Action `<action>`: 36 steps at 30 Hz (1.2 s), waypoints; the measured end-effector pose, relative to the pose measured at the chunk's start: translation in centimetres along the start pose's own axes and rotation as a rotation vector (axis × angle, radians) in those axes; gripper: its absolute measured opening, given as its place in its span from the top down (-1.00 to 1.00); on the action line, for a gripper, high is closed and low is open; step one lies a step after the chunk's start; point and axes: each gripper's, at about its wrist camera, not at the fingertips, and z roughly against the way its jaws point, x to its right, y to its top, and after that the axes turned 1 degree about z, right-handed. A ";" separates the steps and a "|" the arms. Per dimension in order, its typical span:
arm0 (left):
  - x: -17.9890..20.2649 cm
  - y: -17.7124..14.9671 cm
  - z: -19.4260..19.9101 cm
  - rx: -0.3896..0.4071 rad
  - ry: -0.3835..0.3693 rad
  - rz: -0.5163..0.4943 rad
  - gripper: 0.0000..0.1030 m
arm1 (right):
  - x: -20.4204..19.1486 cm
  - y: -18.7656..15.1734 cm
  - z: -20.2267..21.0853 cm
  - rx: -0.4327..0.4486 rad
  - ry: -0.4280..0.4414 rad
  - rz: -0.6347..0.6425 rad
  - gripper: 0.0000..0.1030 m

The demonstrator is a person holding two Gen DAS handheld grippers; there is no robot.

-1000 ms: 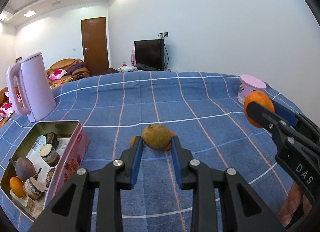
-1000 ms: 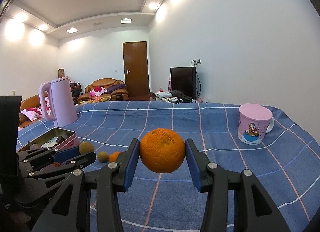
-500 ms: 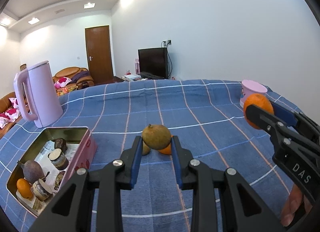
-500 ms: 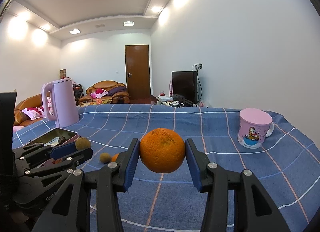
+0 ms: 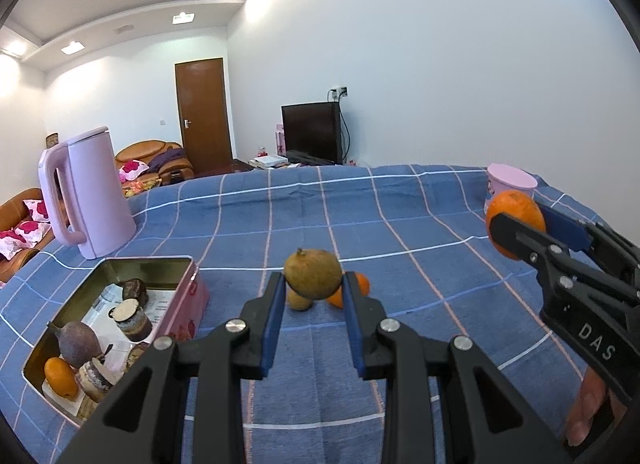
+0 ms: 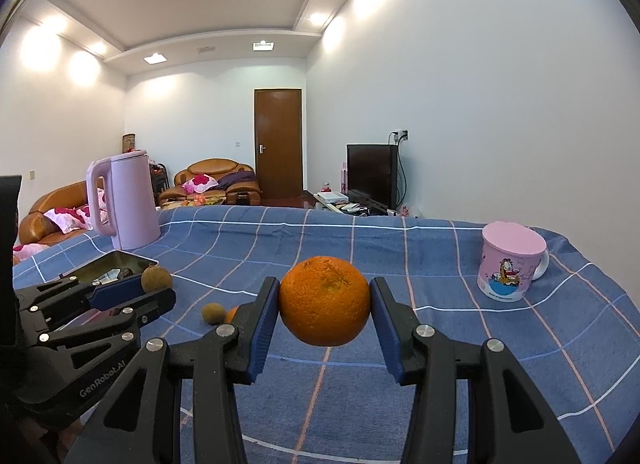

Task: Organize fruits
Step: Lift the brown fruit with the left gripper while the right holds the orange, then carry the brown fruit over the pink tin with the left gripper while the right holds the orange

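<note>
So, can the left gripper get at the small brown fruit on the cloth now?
Probably not yet: the left gripper is shut on a bigger brown fruit, so its jaws are full. The small fruit lies unblocked just beyond.

The room is bright and evenly lit. Recessed ceiling lights (image 6: 263,45) make glare patches on the white walls. Both pictures are sharp, shadows are soft, and the fisheye lens bends lines, leaving dark corners.

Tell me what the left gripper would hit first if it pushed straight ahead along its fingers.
Probably the two small fruits on the cloth: a brown one and an orange one, just beyond the brown fruit the left gripper holds. Depth is uncertain.
</note>
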 end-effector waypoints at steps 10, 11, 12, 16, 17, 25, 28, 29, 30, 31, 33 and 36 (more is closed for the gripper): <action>-2.0 -0.2 0.8 0.001 0.030 0.014 0.41 | -1.6 0.0 -0.8 -0.031 0.054 -0.001 0.07; -2.3 -0.3 0.9 0.002 0.034 0.017 0.41 | -1.9 0.0 -0.9 -0.034 0.061 -0.003 0.07; -2.6 -0.3 1.0 0.001 0.037 0.020 0.41 | -2.1 0.0 -1.0 -0.036 0.070 -0.004 0.07; -3.9 -0.3 1.4 0.002 0.058 0.034 0.41 | -3.5 0.1 -1.4 -0.040 0.099 0.005 0.07; -4.3 -0.3 1.5 0.002 0.061 0.038 0.41 | -3.9 0.2 -1.5 -0.040 0.107 0.008 0.07; -7.0 -0.5 2.2 0.000 0.105 0.072 0.41 | -6.2 0.7 -2.2 -0.044 0.171 0.012 0.07; -7.9 -0.6 2.4 -0.004 0.120 0.082 0.41 | -7.3 1.0 -2.5 -0.047 0.199 0.013 0.07; -8.2 -0.7 2.5 -0.005 0.124 0.084 0.41 | -7.5 1.1 -2.5 -0.047 0.205 0.014 0.07; -8.5 -0.8 2.7 -0.008 0.129 0.087 0.41 | -7.9 1.2 -2.6 -0.045 0.213 0.018 0.07; -8.9 -0.9 2.8 -0.009 0.134 0.090 0.41 | -8.4 1.3 -2.6 -0.044 0.222 0.024 0.07; -9.4 -1.0 3.1 -0.008 0.144 0.094 0.41 | -9.1 1.5 -2.7 -0.042 0.235 0.031 0.07; -10.3 -1.2 3.5 -0.005 0.160 0.100 0.41 | -10.3 1.8 -3.0 -0.042 0.255 0.042 0.07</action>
